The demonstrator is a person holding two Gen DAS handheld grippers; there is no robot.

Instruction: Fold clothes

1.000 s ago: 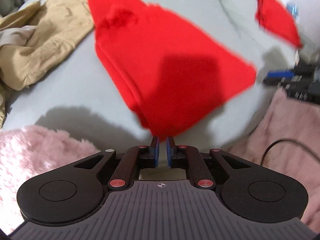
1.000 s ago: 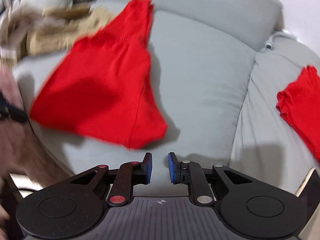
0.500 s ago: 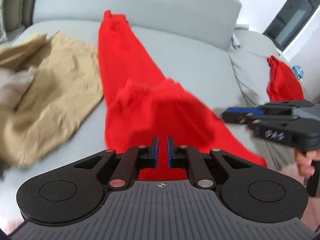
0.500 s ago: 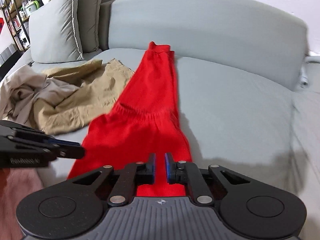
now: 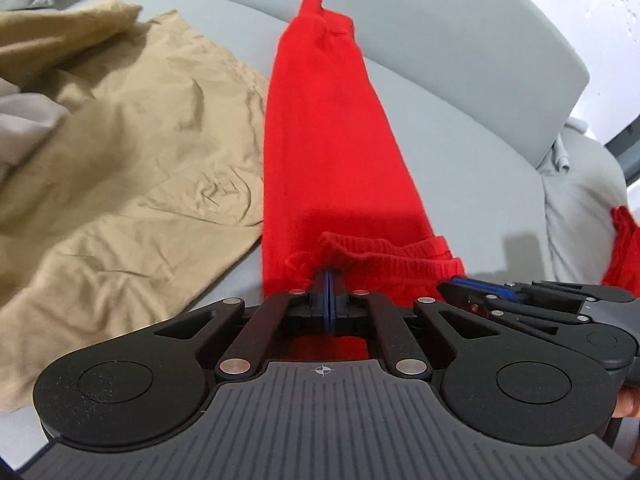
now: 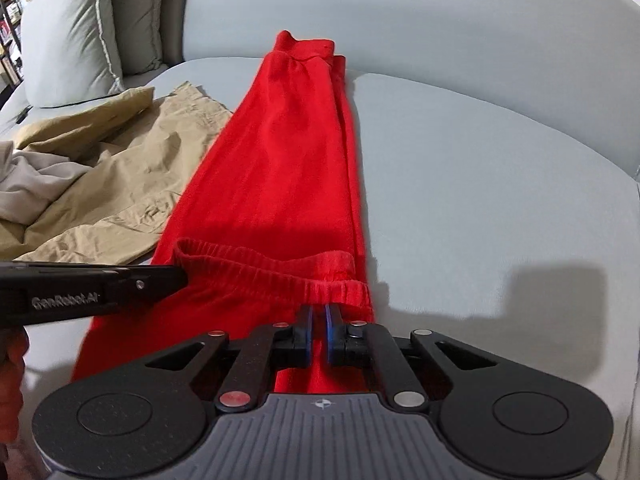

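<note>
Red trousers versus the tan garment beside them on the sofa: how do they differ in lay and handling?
The red trousers lie stretched in a long narrow strip; the tan garment sprawls wide and crumpled. The left gripper and right gripper pinch the red trousers' elastic waistband, while nothing holds the tan garment. The trousers look thick and knitted, the tan garment thin and creased. Both rest on the grey sofa, edges touching.

Plain red trousers [image 5: 336, 152], tan garment [image 5: 132, 168], grey sofa [image 6: 480, 160], black hand-held grippers
</note>
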